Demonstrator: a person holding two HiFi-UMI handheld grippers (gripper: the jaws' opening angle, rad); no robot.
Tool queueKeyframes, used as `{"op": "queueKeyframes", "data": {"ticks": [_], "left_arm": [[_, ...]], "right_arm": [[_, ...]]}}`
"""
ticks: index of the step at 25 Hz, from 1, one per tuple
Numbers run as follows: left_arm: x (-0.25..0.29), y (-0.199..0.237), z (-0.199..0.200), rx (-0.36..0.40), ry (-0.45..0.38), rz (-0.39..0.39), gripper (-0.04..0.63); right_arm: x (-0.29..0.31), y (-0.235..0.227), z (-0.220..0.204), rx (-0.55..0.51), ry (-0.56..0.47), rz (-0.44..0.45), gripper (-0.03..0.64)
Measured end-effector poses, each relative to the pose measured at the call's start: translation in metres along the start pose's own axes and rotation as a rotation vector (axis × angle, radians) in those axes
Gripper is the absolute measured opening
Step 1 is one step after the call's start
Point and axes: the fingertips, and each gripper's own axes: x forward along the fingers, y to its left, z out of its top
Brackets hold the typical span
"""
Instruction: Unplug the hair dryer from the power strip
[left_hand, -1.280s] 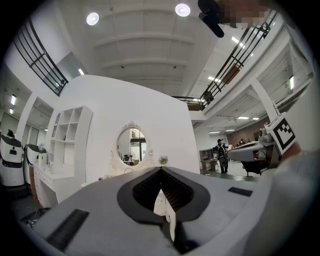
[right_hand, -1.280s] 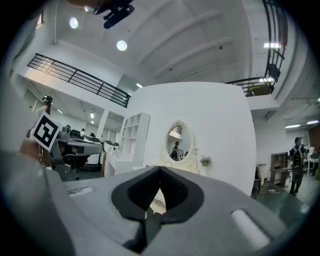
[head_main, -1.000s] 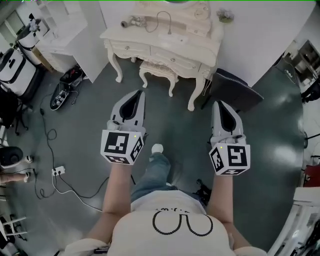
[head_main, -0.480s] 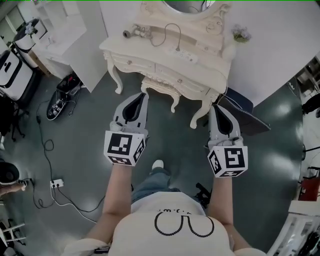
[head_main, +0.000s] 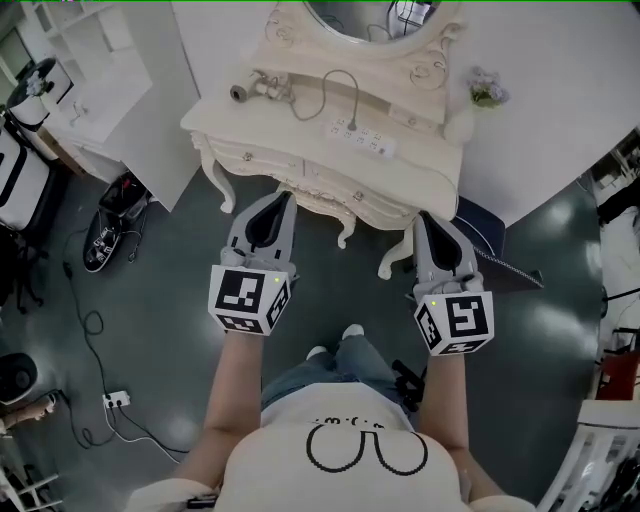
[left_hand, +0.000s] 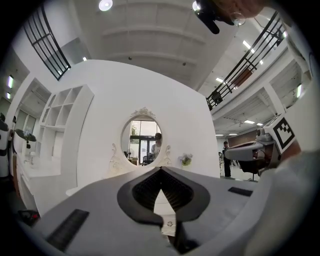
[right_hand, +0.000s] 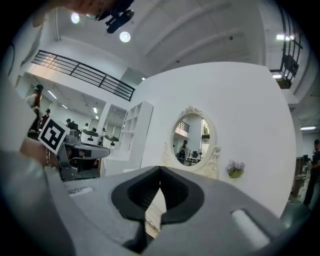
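The hair dryer (head_main: 252, 89) lies on its side in the upper left-centre of the head view, on the left part of a cream dressing table (head_main: 290, 135). It is pale, and its dark round end faces the table's left edge. Its dark cord (head_main: 345, 78) arcs rightward, then drops to the power strip (head_main: 360, 138). The strip is white and long, lying flat and slanted at mid-table. The cord's end meets its upper edge, apparently plugged in.

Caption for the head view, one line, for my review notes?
Left gripper and right gripper, shut and empty, face a cream dressing table bearing the hair dryer and power strip.
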Motion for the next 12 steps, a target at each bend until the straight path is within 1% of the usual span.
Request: {"op": "queueKeyframes", "data": {"ticks": [7, 12], "left_arm": [[0.049, 0.028, -0.011, -0.021, 0.003, -0.007, -0.002], [0.095, 0.043, -0.029, -0.071, 0.051, -0.071, -0.002]], "right_arm": [[0.061, -0.018, -0.009, 0.040, 0.003, 0.025, 0.002], [0.117, -0.036, -0.028, 0.071, 0.016, 0.044, 0.002]]}}
